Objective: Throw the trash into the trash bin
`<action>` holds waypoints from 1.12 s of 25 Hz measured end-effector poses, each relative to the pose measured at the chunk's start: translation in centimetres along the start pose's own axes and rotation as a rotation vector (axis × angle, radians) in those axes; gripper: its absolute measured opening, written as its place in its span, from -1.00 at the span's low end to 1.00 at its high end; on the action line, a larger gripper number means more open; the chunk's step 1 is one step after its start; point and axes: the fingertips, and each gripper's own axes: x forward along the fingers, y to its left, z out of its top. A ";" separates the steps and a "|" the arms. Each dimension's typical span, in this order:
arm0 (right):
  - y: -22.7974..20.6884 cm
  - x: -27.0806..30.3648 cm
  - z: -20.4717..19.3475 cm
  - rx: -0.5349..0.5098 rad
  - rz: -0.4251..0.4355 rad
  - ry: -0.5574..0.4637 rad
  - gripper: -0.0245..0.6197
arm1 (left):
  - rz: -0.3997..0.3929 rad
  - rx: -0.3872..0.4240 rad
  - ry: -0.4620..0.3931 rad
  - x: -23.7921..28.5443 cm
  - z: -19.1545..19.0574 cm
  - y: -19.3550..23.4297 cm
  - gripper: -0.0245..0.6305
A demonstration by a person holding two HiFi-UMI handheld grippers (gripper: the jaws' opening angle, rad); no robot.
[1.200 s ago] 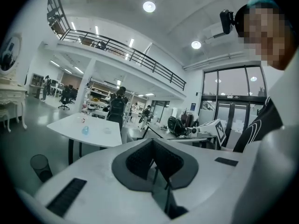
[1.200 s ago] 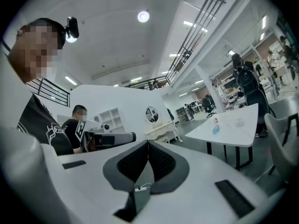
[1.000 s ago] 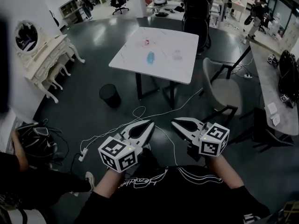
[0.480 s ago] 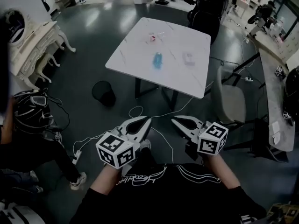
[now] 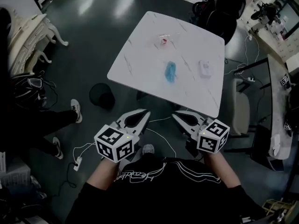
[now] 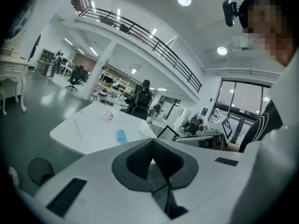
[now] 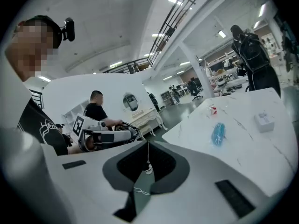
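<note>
Fig.: task at its start, nothing binned yet. L gripper point(image 5: 144, 112) & R gripper point(image 5: 176, 115): jaws clenched, nothing between them, held side by side just short of the table point(image 5: 135, 64). Trash lies on the tabletop: blue crumpled item point(image 5: 171, 72) mid-table, red-white scrap point(image 5: 164, 40) at the far side, white packet point(image 5: 204, 68) to the right. Trash bin point(image 5: 101, 96): dark, on the floor beside the table's near-left edge. Left to do, by my read: reach, grab each pc, drop in bin.

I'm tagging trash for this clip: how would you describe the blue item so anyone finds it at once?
Find the white table on the dark floor. Three small things lie on it; the blue item sits near the middle, a red-and-white scrap beyond it, a white packet to its right. It alone is blue.
</note>
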 end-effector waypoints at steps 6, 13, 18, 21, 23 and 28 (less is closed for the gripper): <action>-2.1 2.2 0.7 -0.010 -0.036 0.028 -0.82 | -0.017 -0.019 0.023 1.4 0.3 2.7 -0.91; -5.1 4.0 0.9 -0.042 -0.056 0.066 -0.82 | -0.008 0.014 0.056 2.8 0.4 3.9 -0.91; -8.6 5.8 2.0 -0.019 -0.024 0.086 -0.82 | 0.033 -0.030 0.092 3.9 0.7 6.4 -0.91; -11.9 6.5 2.7 -0.013 -0.072 0.104 -0.82 | 0.067 -0.067 0.117 5.2 0.6 8.4 -0.91; -14.4 6.9 3.0 -0.007 -0.117 0.117 -0.82 | 0.082 -0.082 0.123 6.4 1.0 9.4 -0.91; -20.1 8.7 3.5 -0.012 -0.212 0.170 -0.56 | 0.091 -0.127 0.117 8.6 2.2 11.1 -0.91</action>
